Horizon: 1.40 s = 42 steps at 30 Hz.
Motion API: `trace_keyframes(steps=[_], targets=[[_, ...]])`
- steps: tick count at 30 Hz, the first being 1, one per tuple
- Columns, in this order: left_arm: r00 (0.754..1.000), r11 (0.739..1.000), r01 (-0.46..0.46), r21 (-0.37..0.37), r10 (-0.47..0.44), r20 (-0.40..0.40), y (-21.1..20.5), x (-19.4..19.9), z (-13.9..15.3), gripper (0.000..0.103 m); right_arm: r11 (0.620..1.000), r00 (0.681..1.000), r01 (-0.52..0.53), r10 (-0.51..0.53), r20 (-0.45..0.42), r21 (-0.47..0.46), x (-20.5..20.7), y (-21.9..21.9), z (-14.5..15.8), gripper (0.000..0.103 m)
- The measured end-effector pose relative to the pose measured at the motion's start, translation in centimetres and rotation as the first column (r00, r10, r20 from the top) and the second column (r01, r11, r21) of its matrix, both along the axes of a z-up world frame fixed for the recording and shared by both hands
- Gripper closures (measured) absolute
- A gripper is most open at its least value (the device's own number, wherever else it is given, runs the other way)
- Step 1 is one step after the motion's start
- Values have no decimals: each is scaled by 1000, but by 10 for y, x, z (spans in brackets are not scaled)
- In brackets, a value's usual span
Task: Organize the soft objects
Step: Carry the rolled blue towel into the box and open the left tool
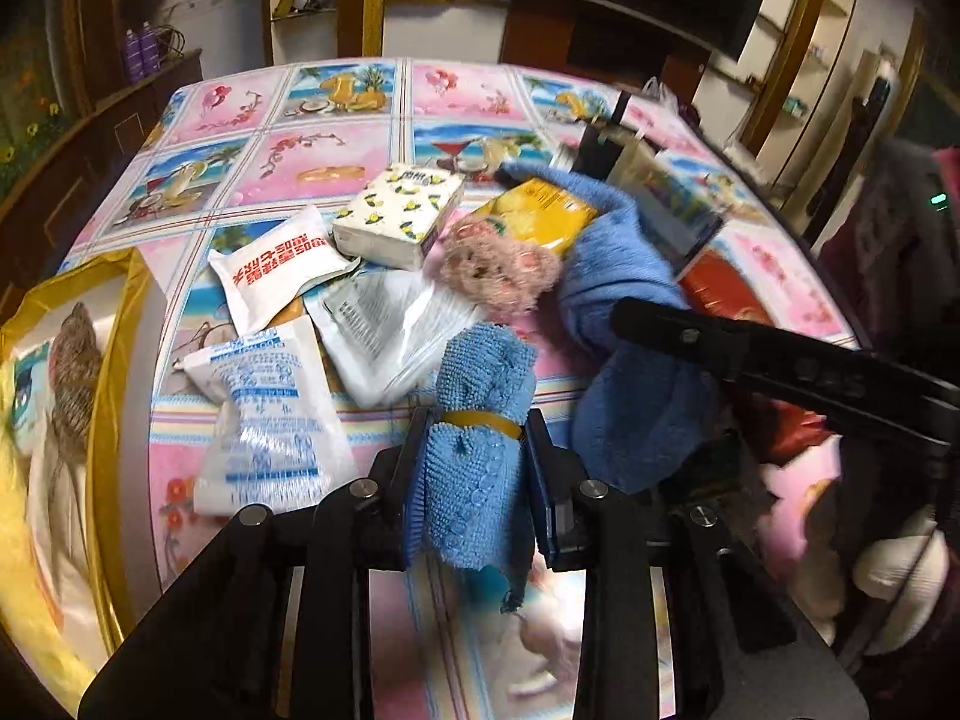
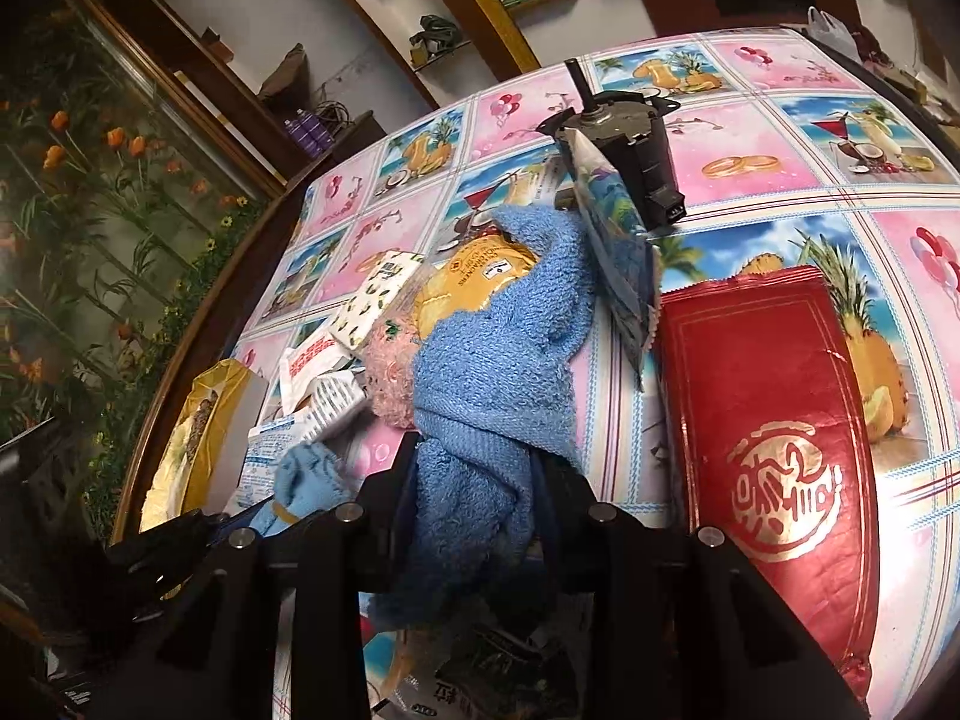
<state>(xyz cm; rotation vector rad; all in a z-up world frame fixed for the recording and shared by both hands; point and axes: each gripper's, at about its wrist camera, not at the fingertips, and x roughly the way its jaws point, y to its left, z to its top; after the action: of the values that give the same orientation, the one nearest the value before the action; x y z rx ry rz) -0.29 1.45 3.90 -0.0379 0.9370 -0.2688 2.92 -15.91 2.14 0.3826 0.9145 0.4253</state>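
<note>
Clamped between the jaws of the left gripper (image 1: 477, 468) is a rolled light-blue microfibre cloth (image 1: 480, 420), bound by a yellow band (image 1: 477, 418) that sits right at the fingertips; its frayed lower end hangs loose below the pads. A darker blue terry towel (image 2: 492, 384) is pinched by the right gripper (image 2: 474, 480), bunched thick between the pads while its far end is draped over a yellow snack packet (image 2: 474, 282) and against a blue pouch (image 2: 612, 252). Both soft objects are thus gripped low over the patterned tablecloth (image 1: 336, 114), in the middle of a cluttered pile. Trouble is judged likeliest from the towel: if it is lifted, the packet, the pouch or the pink plush bear (image 1: 498, 270) beside it may be dragged along or tipped. The rolled cloth could be pulled out of its band, or slip, since only its lower part is held. White sachets (image 1: 270, 414) lie just beside the left jaws and may be snagged. A red packet (image 2: 774, 420) lies close beside the right gripper and could be nudged.
</note>
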Motion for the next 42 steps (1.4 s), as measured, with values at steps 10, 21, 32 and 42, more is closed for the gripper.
trace_keyframes(steps=[10,21,32,42], targets=[[993,974,-57,-221,78,87,59,-89,50,75,996,998,-43,39,54,83,-15,0,14,72],[939,921,-260,-290,311,146,179,-149,58,75,960,998,-68,61,34,271,-43,3,31,75],[851,796,-461,-393,522,58,272,-174,29,75,923,967,-247,213,142,296,-65,69,96,75],[868,836,-482,-260,497,-10,262,-150,5,70,856,900,-434,430,78,281,-68,179,80,75]])
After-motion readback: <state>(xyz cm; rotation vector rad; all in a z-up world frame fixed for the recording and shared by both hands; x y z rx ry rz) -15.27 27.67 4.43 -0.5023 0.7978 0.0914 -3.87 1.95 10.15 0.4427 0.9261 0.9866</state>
